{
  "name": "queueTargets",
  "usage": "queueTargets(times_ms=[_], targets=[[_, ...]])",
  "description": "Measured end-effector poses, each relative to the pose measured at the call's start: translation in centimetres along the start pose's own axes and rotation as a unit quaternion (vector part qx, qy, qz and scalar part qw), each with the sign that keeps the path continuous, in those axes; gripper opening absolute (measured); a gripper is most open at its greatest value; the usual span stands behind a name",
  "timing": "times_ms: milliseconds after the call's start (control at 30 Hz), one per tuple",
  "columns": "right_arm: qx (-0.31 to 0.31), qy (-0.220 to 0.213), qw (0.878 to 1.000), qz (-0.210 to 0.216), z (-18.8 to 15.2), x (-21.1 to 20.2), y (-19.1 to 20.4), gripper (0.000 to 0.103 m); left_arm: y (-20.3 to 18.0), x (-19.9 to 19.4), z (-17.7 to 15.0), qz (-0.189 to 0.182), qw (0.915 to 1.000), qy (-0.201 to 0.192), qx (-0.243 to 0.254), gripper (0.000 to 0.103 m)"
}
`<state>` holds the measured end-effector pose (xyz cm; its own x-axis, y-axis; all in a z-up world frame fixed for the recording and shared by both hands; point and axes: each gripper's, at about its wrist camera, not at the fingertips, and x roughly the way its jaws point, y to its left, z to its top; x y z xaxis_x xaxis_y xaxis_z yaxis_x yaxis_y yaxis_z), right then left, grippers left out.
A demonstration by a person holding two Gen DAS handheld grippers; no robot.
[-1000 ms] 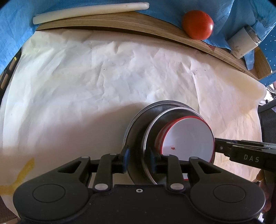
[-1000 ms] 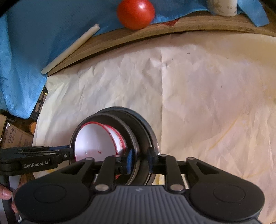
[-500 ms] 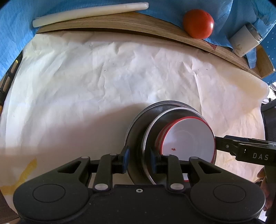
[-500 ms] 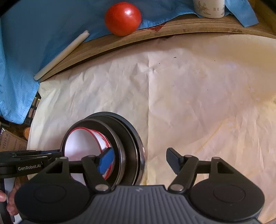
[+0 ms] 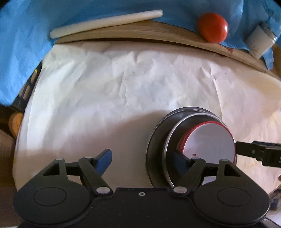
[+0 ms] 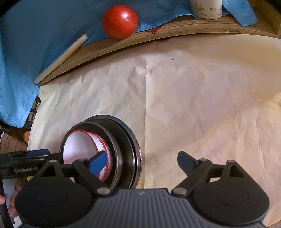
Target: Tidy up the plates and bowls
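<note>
Fingers of both grippers spread wide and still opening, pads off the dishes. Left gripper [image 5: 140,156]: left finger [image 5: 103,160] stands clear over bare paper; right finger [image 5: 179,158] sits inside the metal dishes, against the near side of the bowl stack, contact not certain. Right gripper [image 6: 143,162]: left finger [image 6: 97,162] reaches over the rim into the red-rimmed bowl [image 6: 82,147]; right finger [image 6: 187,160] hangs over paper, apart from the stack's right edge.

Stack of dishes [image 5: 191,149] rests on the near part of the worktop, right of centre in the left view, left of centre in the right view, straddled by both grippers from opposite sides.

Make-up of stack: wide dark metal plate [image 6: 133,143] at the bottom, a smaller steel dish [image 5: 168,145] nested off-centre in it, then white bowls with red rims inside. Small red speck on the top bowl's white inside.

Worktop covered by creased white paper [image 5: 123,84]. Far edge: wooden board [image 6: 158,36], blue cloth [image 6: 43,26], tomato [image 6: 120,21], white stick [image 5: 105,22], pale cup [image 6: 206,8].
</note>
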<state>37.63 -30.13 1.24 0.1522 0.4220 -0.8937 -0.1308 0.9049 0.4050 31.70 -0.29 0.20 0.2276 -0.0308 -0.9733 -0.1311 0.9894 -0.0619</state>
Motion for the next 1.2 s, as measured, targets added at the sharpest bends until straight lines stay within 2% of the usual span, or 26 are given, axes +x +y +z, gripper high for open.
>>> queueTargets(times_ms=[233, 433, 533, 767, 867, 1200], targets=[[-0.002, -0.007, 1.0, 0.01, -0.3, -0.7, -0.2, 0.099, 0.1, -0.3, -0.8, 0.004, 0.9999, -0.004, -0.01, 0.084], [-0.012, -0.01, 1.0, 0.019, -1.1, -1.3, 0.1, 0.101, 0.1, -0.8, -1.8, 0.006, 0.9997, -0.011, -0.02, 0.086], [-0.015, -0.013, 1.0, 0.021, -1.4, -1.6, 0.2, 0.102, 0.1, -1.2, -2.4, 0.006, 0.9996, -0.017, -0.024, 0.091], [-0.025, -0.02, 0.999, 0.03, -2.9, -2.6, 0.3, 0.102, -0.1, -2.5, -4.3, -0.002, 0.9986, -0.039, -0.035, 0.095], [-0.027, -0.024, 0.999, 0.036, -3.5, -3.0, 0.5, 0.102, 0.0, -3.2, -5.2, -0.003, 0.9979, -0.053, -0.038, 0.1], [-0.043, -0.06, 0.997, 0.037, -5.4, -4.3, 1.2, 0.103, 0.5, -4.9, -7.1, -0.011, 0.9946, -0.096, -0.039, 0.101]])
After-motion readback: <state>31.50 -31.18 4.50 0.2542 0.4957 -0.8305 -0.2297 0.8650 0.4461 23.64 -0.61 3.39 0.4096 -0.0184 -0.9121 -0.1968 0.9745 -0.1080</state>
